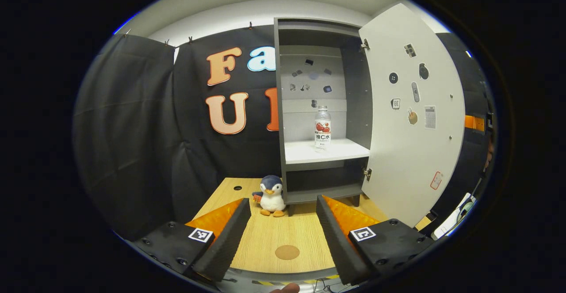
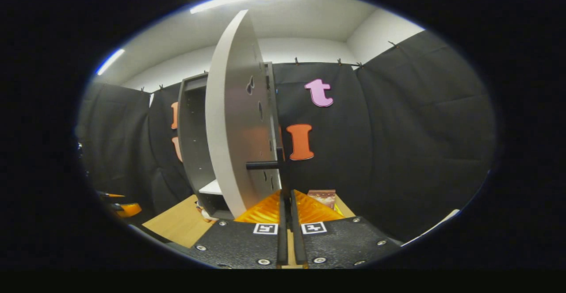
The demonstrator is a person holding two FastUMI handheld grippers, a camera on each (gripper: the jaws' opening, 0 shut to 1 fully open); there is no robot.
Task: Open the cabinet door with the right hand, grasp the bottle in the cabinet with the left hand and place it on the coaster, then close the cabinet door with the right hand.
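The grey cabinet (image 1: 277,107) stands on the wooden table with its white door (image 1: 411,120) swung wide to the right. A clear bottle (image 1: 323,127) with a red-and-white label stands upright on the white shelf (image 1: 309,151). A round brown coaster (image 1: 287,252) lies on the table near the front edge. My left gripper (image 1: 283,200) is open, low over the table in front of the cabinet, with nothing between its fingers. In the right gripper view the door (image 2: 230,120) is edge-on, and my right gripper (image 2: 286,192) is shut on its dark handle (image 2: 261,165).
A penguin plush (image 1: 271,201) sits on the table at the cabinet's lower left corner. A small box (image 2: 322,197) lies beyond the right gripper. Black cloth walls close in the table at the back and both sides.
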